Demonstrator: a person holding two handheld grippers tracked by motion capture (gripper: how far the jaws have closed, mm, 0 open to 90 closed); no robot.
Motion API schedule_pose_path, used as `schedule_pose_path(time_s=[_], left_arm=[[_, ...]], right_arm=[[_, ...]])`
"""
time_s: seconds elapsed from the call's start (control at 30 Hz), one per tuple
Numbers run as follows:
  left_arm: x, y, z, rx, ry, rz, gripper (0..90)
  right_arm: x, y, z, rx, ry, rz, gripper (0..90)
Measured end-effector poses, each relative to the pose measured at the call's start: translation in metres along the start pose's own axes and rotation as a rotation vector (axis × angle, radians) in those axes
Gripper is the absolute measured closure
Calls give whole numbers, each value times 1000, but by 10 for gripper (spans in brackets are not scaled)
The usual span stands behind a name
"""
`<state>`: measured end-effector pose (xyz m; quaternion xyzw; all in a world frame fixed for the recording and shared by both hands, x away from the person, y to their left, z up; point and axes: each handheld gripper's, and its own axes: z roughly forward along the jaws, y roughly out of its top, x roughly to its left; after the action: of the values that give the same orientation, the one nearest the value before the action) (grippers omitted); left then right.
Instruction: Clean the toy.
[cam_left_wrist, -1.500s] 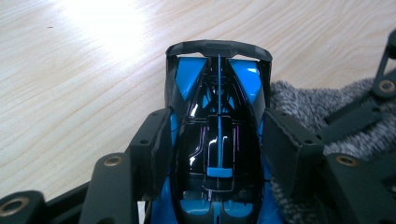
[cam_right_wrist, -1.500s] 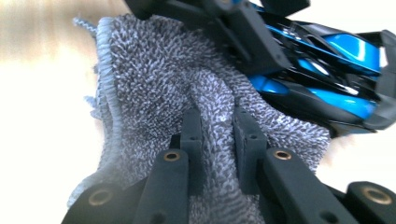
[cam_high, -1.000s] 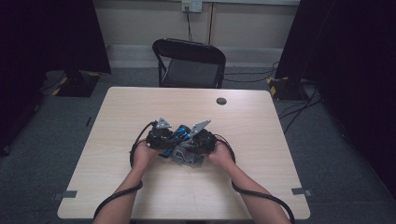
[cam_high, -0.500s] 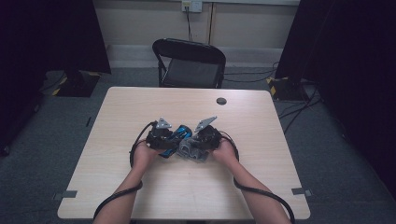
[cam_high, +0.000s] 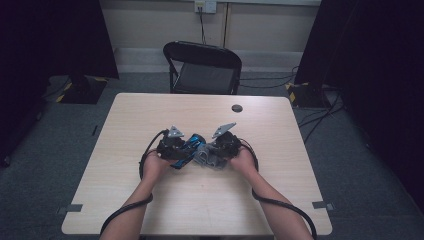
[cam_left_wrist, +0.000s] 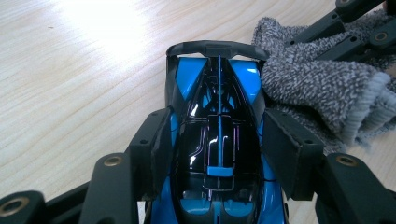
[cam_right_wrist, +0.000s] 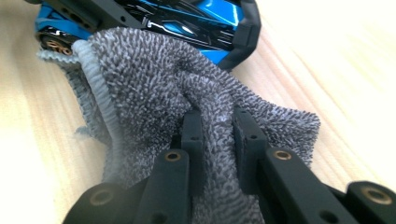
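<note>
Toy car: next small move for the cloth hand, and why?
Probably drag the cloth along the side of the toy car. The left claw clamps the car on the table, and the right claw pinches the cloth, already touching the car's flank.

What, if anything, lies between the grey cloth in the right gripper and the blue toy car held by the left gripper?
Nothing visible does. The right gripper is shut on the grey cloth, whose bunched end already lies against the side of the blue toy car. The left gripper clamps the car's flanks on the wooden table.
</note>
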<state>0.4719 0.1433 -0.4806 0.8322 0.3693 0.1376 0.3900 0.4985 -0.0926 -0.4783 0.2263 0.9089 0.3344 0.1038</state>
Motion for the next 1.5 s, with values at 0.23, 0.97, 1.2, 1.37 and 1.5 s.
schedule_pose_path(time_s=[0.23, 0.97, 1.2, 1.37, 1.5], left_arm=[[0, 0, 0, -1, 6, 7, 435], [-1, 3, 0, 23, 5, 3, 434], [-2, 4, 1, 24, 6, -11, 433], [-1, 2, 0, 16, 8, -7, 434], [-1, 3, 0, 20, 9, -2, 434]], right_arm=[[-4, -2, -7, 0, -30, 13, 778], [37, -3, -40, -93, 123, -93, 777], [62, 8, -28, -81, 188, -156, 777], [78, 20, -22, -72, 216, -207, 776], [88, 27, -15, -59, 230, -242, 775]])
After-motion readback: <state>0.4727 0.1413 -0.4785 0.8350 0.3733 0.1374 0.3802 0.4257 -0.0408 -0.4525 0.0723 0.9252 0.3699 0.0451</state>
